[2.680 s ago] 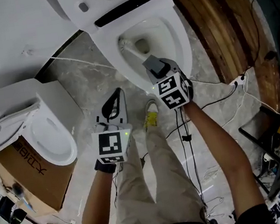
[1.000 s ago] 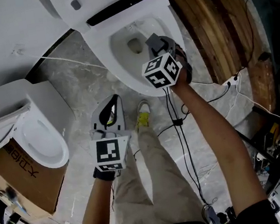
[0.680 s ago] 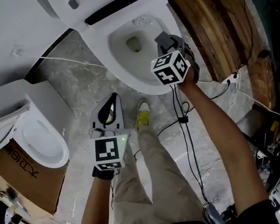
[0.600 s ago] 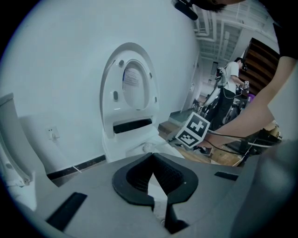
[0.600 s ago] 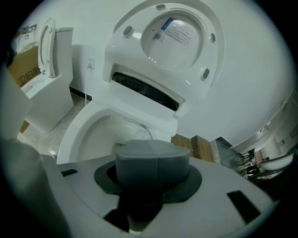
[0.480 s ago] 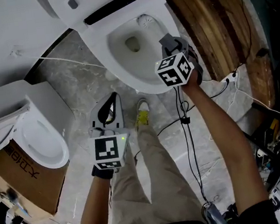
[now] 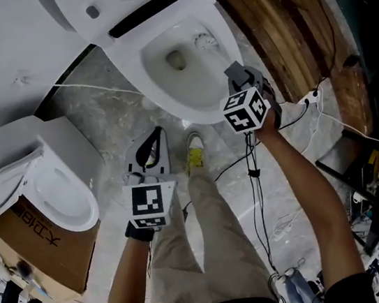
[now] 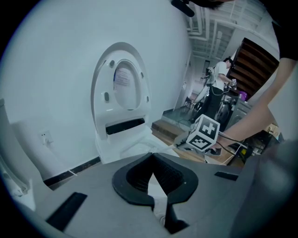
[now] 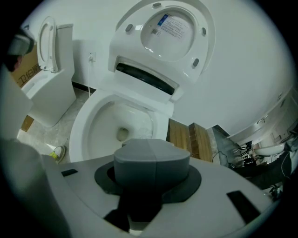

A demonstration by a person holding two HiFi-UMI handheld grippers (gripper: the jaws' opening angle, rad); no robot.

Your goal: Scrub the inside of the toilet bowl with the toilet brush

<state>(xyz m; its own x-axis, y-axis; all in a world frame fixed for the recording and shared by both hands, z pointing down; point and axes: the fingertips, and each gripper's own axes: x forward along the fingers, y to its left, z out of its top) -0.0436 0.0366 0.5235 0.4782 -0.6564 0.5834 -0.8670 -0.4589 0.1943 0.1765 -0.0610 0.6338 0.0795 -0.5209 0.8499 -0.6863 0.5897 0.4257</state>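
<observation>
Head view: the right gripper [image 7: 235,75] has its jaws pressed together on the handle of the white toilet brush [image 7: 206,40]. The round bristle head lies ahead of those jaws, against the inner wall of the white ceramic toilet bowl [image 7: 191,89], beside the drain. The left gripper [image 7: 159,130] hangs over the grey marble floor [image 7: 102,111], its jaws meeting at the tips with nothing between them. Left of it stand a second white toilet [image 7: 62,194] and a brown cardboard box [image 7: 49,249]. A wooden slatted platform [image 7: 276,21] flanks the right jaws.

Left gripper view: beyond the touching jaw tips are the raised seat and lid [image 8: 122,83] and the right gripper's marker cube.

Right gripper view: the closed grey jaws block the brush entirely, so only the bowl's far wall shows.
</observation>
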